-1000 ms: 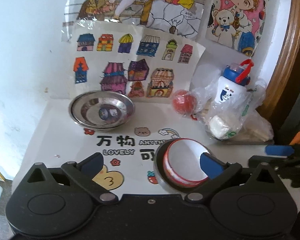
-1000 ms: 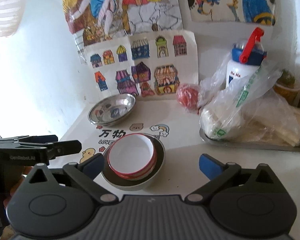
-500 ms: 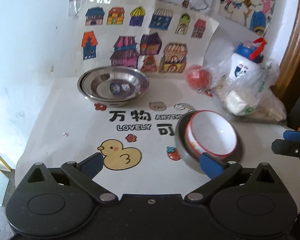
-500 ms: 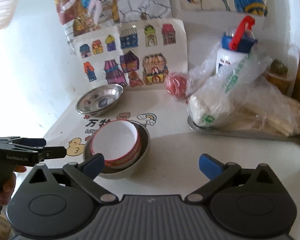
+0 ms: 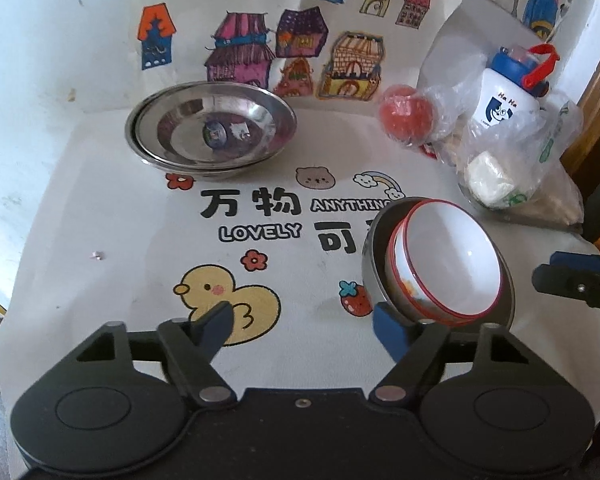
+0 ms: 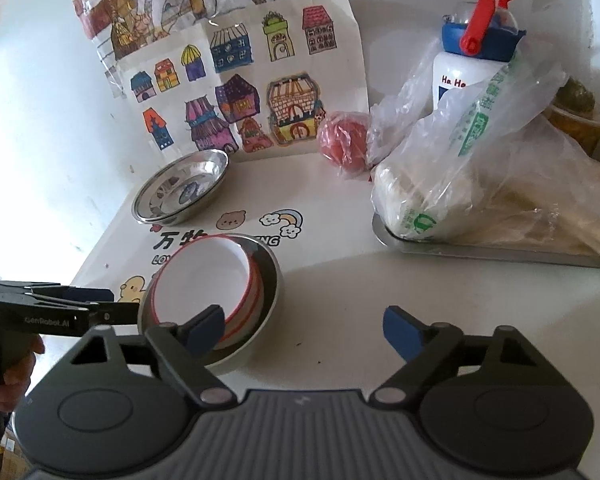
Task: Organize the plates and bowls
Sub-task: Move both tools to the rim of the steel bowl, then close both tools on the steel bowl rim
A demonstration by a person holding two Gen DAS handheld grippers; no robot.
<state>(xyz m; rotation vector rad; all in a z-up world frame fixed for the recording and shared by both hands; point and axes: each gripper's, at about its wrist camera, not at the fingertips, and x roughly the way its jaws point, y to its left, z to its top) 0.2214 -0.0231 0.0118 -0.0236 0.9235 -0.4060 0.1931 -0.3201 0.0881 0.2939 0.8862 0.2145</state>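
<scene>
The left hand-held gripper [image 5: 304, 326] stands fairly wide, its jaws just having been closing, with only the printed desk [image 5: 112, 216] cover between them; the red-rimmed bowls [image 5: 446, 264], nested in a steel bowl [image 5: 370, 268], sit just ahead of its right fingertip. The right hand-held gripper [image 6: 304, 330], also wide and just narrowing, holds nothing, the same bowls at its left fingertip. The stacked steel plates [image 5: 210, 128] lie farther ahead, left.
</scene>
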